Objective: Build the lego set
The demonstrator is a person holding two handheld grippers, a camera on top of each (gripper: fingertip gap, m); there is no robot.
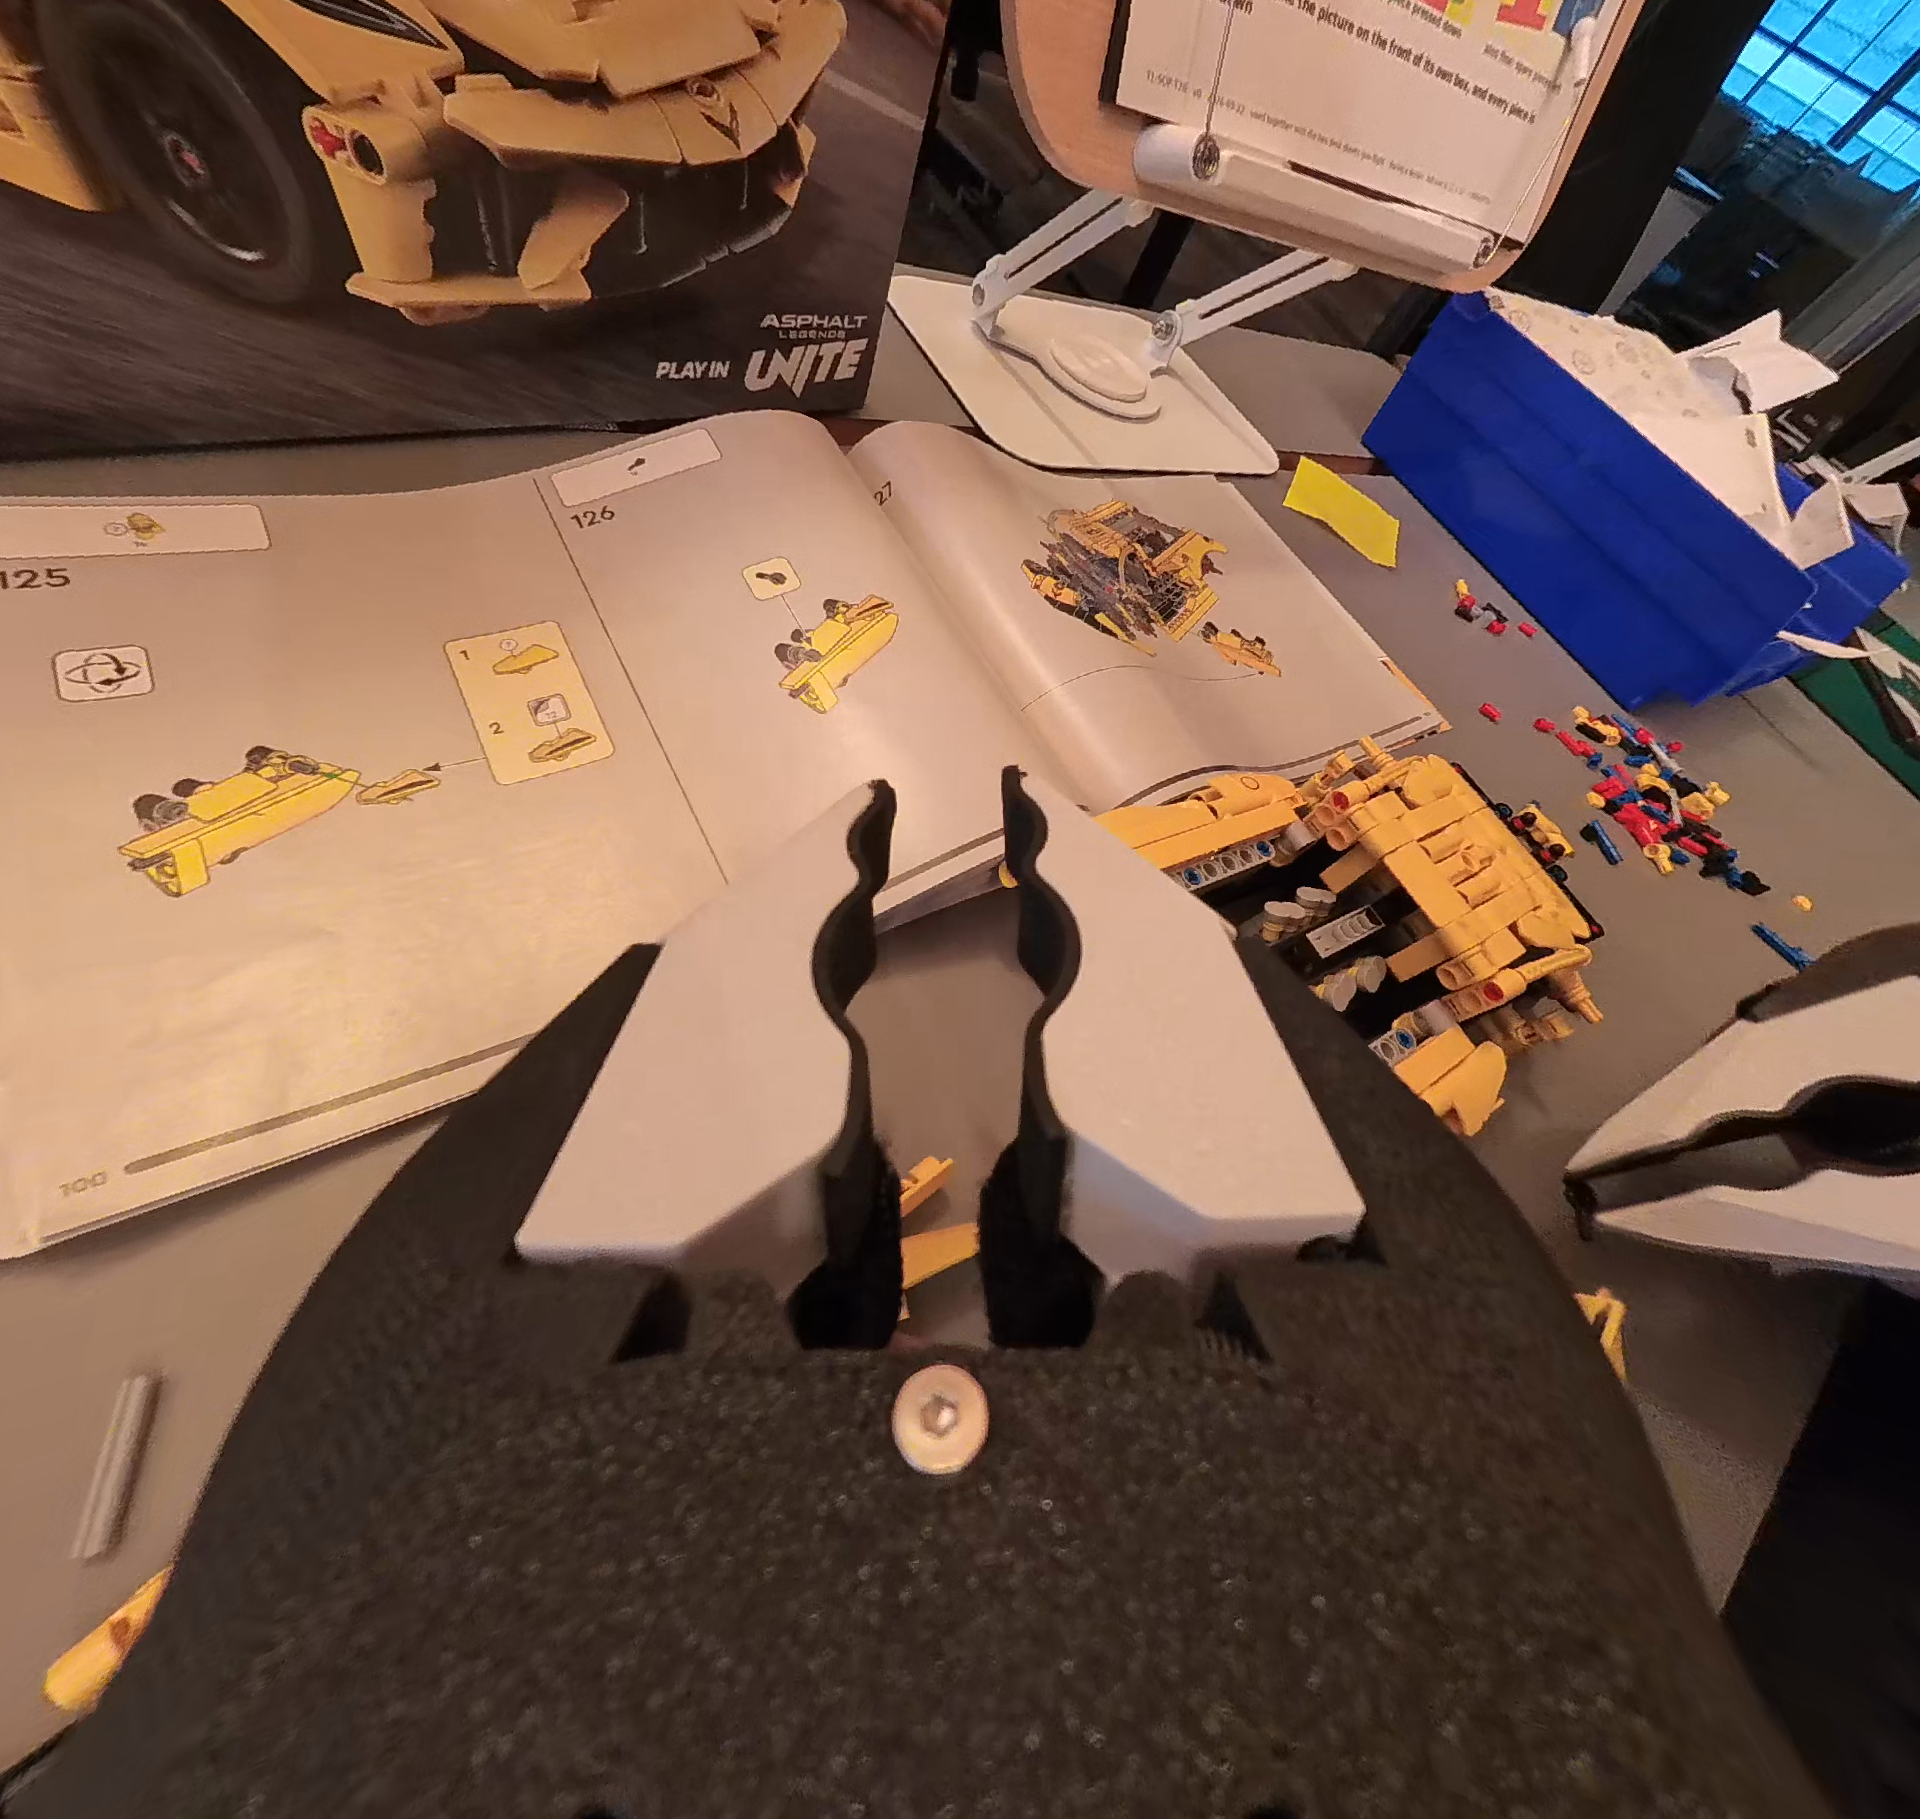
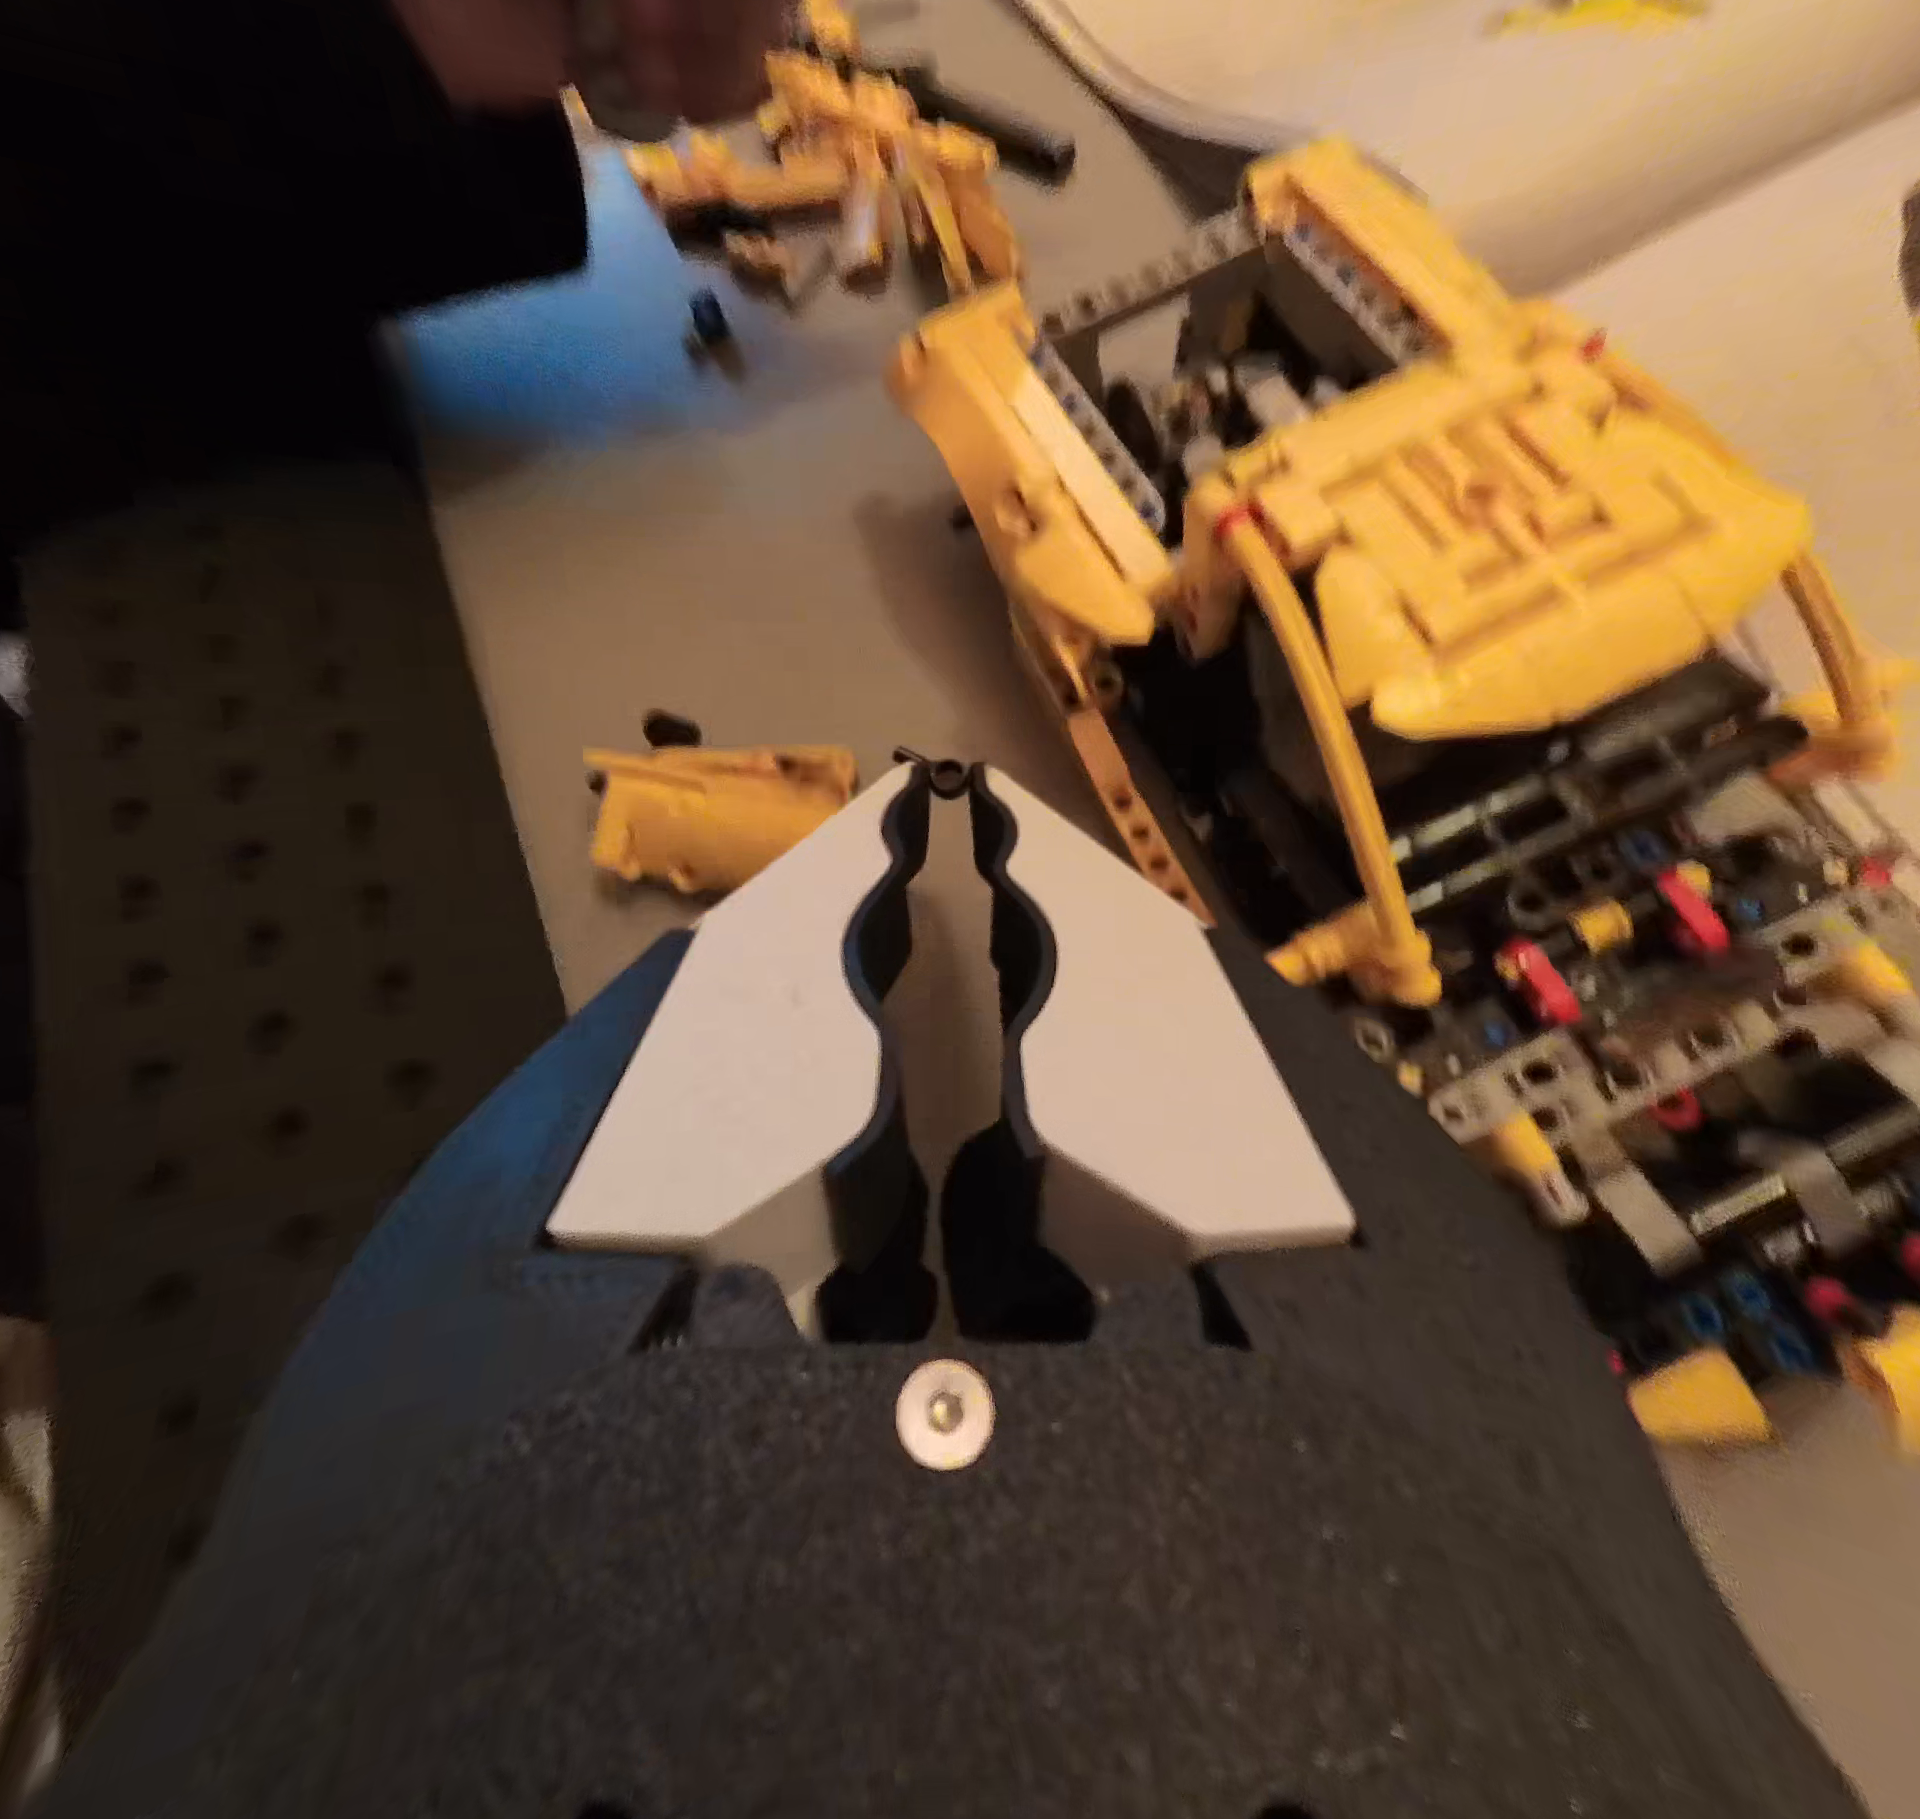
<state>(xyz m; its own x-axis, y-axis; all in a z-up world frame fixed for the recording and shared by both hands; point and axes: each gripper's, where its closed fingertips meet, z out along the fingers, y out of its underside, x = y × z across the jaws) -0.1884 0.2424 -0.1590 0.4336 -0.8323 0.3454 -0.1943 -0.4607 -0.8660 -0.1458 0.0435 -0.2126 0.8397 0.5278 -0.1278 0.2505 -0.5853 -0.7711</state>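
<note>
My left gripper [image 1: 943,793] is open and empty, hovering over the near edge of the open instruction booklet [image 1: 520,730]. The partly built yellow car [image 1: 1403,896] lies on the table just right of it. It also shows in the right wrist view [image 2: 1455,626], blurred. My right gripper [image 2: 940,777] is shut on a small black pin [image 2: 940,770] at its tips. It is just left of the car. It shows at the right edge of the left wrist view [image 1: 1579,1187]. A small yellow sub-assembly [image 2: 717,813] lies on the table by its left finger.
The set's box [image 1: 416,159] stands at the back, with a white stand holding a sheet [image 1: 1299,55] and a blue bin [image 1: 1621,522] to its right. Small loose parts [image 1: 1652,813] are scattered right of the car. More yellow parts [image 2: 852,180] lie near a person's dark sleeve [image 2: 312,159].
</note>
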